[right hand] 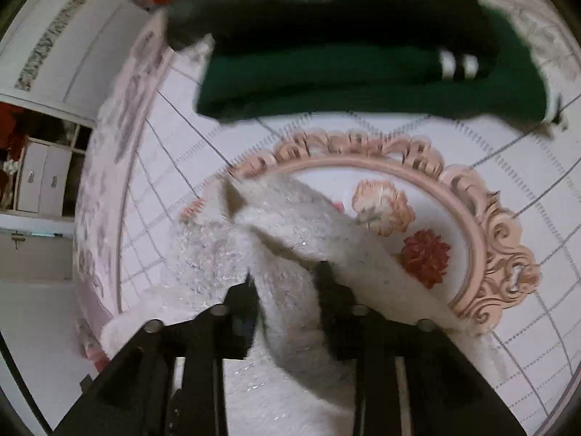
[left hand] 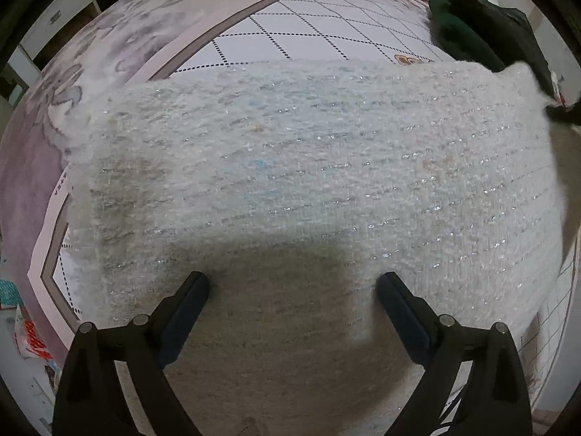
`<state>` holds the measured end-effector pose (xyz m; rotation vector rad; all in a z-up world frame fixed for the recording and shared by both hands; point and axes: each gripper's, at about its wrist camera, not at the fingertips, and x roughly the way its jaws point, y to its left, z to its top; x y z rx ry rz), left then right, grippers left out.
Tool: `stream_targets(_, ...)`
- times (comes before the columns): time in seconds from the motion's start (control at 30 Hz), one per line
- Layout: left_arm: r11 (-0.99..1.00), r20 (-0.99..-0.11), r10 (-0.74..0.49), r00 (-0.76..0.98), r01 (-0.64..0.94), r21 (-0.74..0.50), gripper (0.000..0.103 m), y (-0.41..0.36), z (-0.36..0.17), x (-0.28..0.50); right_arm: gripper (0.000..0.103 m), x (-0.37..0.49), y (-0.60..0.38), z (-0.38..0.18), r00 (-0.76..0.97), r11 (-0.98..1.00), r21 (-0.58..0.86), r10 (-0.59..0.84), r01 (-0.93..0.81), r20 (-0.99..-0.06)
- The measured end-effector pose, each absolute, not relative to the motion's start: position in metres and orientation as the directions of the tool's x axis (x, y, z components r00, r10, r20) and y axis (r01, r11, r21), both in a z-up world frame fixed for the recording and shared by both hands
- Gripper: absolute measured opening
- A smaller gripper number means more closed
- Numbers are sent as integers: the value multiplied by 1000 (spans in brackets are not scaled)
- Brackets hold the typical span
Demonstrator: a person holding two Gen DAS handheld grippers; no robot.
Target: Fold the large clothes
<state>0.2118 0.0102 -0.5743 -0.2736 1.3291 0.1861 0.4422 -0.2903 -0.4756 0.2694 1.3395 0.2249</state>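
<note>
Currently, four items, largest first.

1. Bedspread (left hand: pixel 308 32), printed with a grid and a floral medallion (right hand: pixel 472 218); it carries everything. Risk: it could drag or ruck if cloth is pulled across it.

2. White fuzzy garment (left hand: pixel 290 167), spread broad and flat at centre. Risk: we judge its bulk will sag and skew the fold, since only one side is held.

3. Dark green clothes (right hand: pixel 363 83), piled at the far right, just beside the garment's far corner. Risk: a carried edge could snag them.

4. Left gripper (left hand: pixel 292 287), fingers spread wide, holding nothing, low over the near part. Right gripper (right hand: pixel 288 292), fingers clamped on a bunched edge of the garment; thick pile may slip out.
</note>
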Motion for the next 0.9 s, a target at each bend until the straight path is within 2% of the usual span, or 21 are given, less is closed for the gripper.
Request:
stream_targets(0.03,953,-972,-22,233,-290,-91,96,10,-575,211,53,434,-287,-461,256,955,294,291,-29,-922)
stream_targets(0.07,954,-973,-14,232,-288,-82,99,10,-576,212,55,422,-284,-444,295,956,286,291,-62,-910)
stream_targets(0.13,957,-975,2,223,-282,-63,103,8,-579,216,56,403,-275,-425,315,955,254,291,-153,-903)
stream_targets(0.23,957,-977,8,212,-285,-54,103,9,-584,222,55,386,-243,-435,242,945,141,217,-293,-946)
stream_targets(0.33,953,-980,-4,197,-295,-64,103,16,-588,226,55,381,-234,-434,346,955,-166,-74,-244,-935)
stream_targets(0.4,956,-982,0,187,-289,-55,103,17,-589,231,55,383,-245,-414,380,984,-55,14,-171,-925)
stream_targets(0.43,958,-983,6,185,-281,-47,103,16,-590,234,55,382,-252,-404,377,987,65,117,-148,-919)
stream_targets(0.5,962,-981,30,193,-273,-24,103,14,-591,238,55,381,-247,-404,325,968,170,224,-184,-919)
stream_targets(0.6,966,-980,65,189,-258,14,103,8,-592,248,55,378,-218,-423,226,940,185,254,-287,-940)
stream_targets(0.67,965,-985,56,163,-262,12,103,8,-592,254,55,377,-206,-426,280,959,14,96,-282,-955)
stream_targets(0.73,962,-988,39,148,-273,-3,103,8,-592,265,55,373,-208,-403,381,966,-32,71,-257,-922)
stream_targets(0.83,959,-988,35,153,-283,-10,103,13,-593,270,55,362,-216,-369,454,961,70,190,-268,-871)
stream_targets(0.9,959,-986,44,158,-284,-2,103,17,-594,268,56,362,-207,-384,303,926,172,279,-337,-911)
